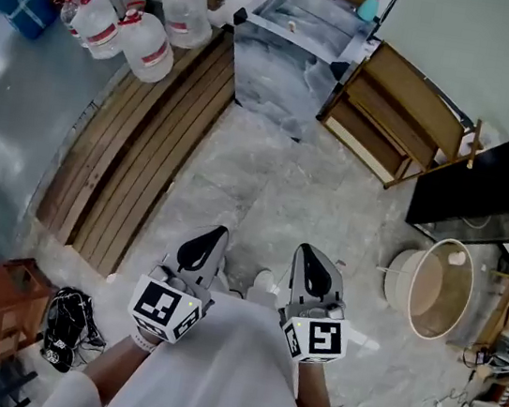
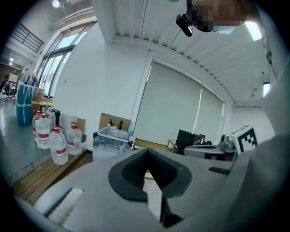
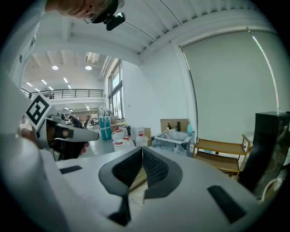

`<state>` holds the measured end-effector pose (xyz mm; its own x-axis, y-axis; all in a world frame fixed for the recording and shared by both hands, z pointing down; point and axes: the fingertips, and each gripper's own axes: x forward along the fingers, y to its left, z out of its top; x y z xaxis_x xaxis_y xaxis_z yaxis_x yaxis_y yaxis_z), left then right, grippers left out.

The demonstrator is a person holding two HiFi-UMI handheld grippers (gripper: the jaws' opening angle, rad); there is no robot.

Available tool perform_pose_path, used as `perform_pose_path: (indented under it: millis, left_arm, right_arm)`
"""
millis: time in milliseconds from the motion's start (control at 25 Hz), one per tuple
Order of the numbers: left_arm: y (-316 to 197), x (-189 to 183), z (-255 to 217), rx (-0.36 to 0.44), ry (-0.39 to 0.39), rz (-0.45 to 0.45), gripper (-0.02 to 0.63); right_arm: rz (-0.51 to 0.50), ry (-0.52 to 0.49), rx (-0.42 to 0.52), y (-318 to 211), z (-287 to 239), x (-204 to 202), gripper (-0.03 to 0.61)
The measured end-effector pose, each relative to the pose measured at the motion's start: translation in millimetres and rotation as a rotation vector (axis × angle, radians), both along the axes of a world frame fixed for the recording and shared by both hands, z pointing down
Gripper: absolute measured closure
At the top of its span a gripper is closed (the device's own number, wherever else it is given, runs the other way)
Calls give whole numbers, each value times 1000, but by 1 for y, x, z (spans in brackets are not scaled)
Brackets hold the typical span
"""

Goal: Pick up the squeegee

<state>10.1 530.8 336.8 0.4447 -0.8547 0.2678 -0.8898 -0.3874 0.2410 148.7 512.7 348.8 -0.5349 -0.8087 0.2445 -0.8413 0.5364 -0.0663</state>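
Head view: at the upper left stand several water bottles (image 1: pixel 146 44), and beside them a run of wooden planks (image 1: pixel 137 161) slants down across the floor (image 1: pixel 274 201). At the lower middle the person holds both tools close to the body. The left hand-held gripper (image 1: pixel 211 241) is clenched; its own view shows the two dark pads meeting at the tip with nothing between them. Just to its right, and apart from it, the right hand-held gripper (image 1: pixel 308 253) is likewise clenched and empty, its pads pressed together. Both point slightly downward at the pale floor ahead. At the top middle sits a shiny metal tub (image 1: pixel 277 50), then a low wooden shelf (image 1: pixel 396 115) at the upper right, and a round basin (image 1: pixel 436 287) at the right edge.

The squeegee cannot be made out in any view; it may lie in or behind one of these things, or out of frame. The task seems to be at its very start: no approach is under way. The next move likely calls for finding the squeegee, walking toward it, and parting one set of jaws before reaching for the handle.
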Motion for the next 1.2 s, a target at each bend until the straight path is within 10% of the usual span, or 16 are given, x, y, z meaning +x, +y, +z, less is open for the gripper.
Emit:
perform_pose_path:
  millis: [640,1200]
  left_arm:
    - [-28,-114,15,-24,49,-8,615]
    - [-191,-122,35,-52,28,-54,615]
  right_arm:
    - [13,36,6,-47,2,-104,572]
    - [-27,-36,16,-227,25,-120,572]
